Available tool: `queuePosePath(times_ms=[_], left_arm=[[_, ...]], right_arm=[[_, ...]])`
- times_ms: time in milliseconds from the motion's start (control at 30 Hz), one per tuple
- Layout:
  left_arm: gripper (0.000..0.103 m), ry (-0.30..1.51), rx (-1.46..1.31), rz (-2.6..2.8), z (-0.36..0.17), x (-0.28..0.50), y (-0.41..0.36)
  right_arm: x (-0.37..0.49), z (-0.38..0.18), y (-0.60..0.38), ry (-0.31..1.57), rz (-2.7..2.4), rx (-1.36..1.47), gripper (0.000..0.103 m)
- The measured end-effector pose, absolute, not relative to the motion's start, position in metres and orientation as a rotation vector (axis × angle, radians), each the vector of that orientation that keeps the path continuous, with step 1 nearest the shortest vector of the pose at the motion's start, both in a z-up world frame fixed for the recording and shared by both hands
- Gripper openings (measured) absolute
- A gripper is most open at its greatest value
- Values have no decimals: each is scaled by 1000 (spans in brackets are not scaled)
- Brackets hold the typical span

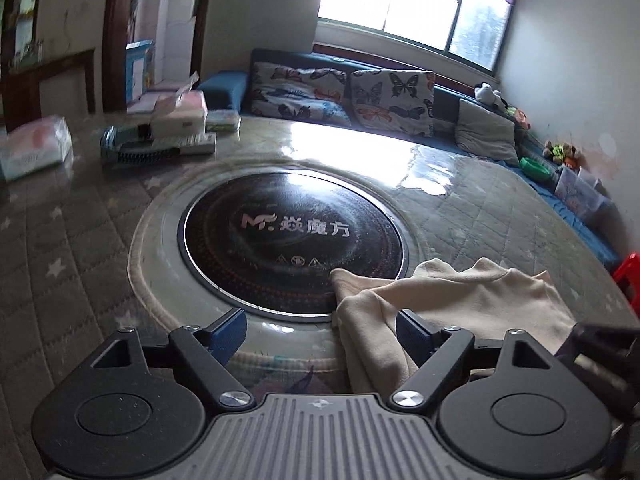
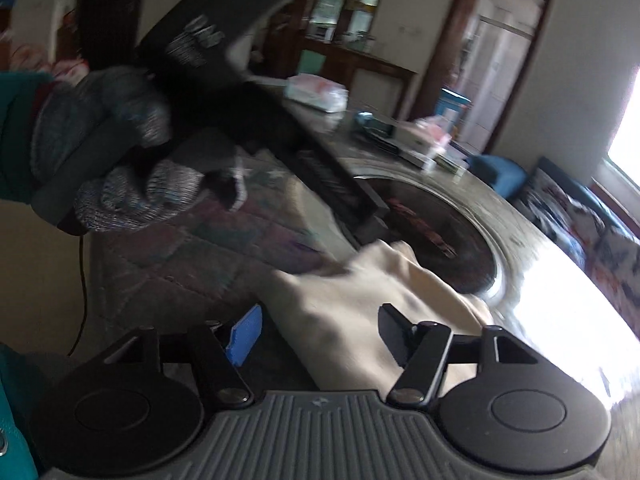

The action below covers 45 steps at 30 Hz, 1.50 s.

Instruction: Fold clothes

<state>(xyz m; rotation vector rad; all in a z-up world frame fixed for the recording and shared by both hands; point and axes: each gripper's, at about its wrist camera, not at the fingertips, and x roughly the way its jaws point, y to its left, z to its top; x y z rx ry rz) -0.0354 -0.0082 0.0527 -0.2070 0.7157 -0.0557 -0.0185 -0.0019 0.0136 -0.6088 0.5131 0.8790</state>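
A cream garment lies crumpled on the round table, overlapping the near right rim of the black cooker disc. My left gripper is open; the garment's left edge reaches in beside its right finger, and no pad presses on it. In the right wrist view the same garment lies below and between the spread fingers of my right gripper, which is open. A gloved hand holds the left gripper over the garment's far edge. That view is blurred.
The table has a quilted star-pattern cover under a glossy sheet. Tissue packs, boxes and a brush stand at its far left. A sofa with butterfly cushions runs behind. A red stool stands at the right.
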Motion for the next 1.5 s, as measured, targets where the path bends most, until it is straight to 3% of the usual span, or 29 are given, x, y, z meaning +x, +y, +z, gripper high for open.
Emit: queuePosePath(times_ms=[333,533,800,900,1033,1067,1167,1233,1500], left_arm=[[83,776,-469,-67,46,-39,7],[83,819,-643,-82,36,-32,12],[79,846,-834,-107,24,-25,7],[65,864,-897,-119,19,-22,4],[26,872,-974,-105,9,-21,7],[23,868,-982,-105,8,-21,8],[18,860,-970,-98,7,-21,10],[17,862,-956,-98,8,-19,12],[17,865,-877,-88,13,-19,8]], right_arm=[[-18,0,23,529,829,-670,20],[-4,24,-4,553,815,-450,17],[0,34,-20,543,809,-360,16],[-3,35,-26,535,815,-343,16],[-8,34,-32,536,823,-328,16],[-9,33,-33,540,828,-331,16],[-8,33,-37,549,836,-323,17],[-7,35,-42,555,837,-296,21],[10,35,-114,587,560,-171,22]])
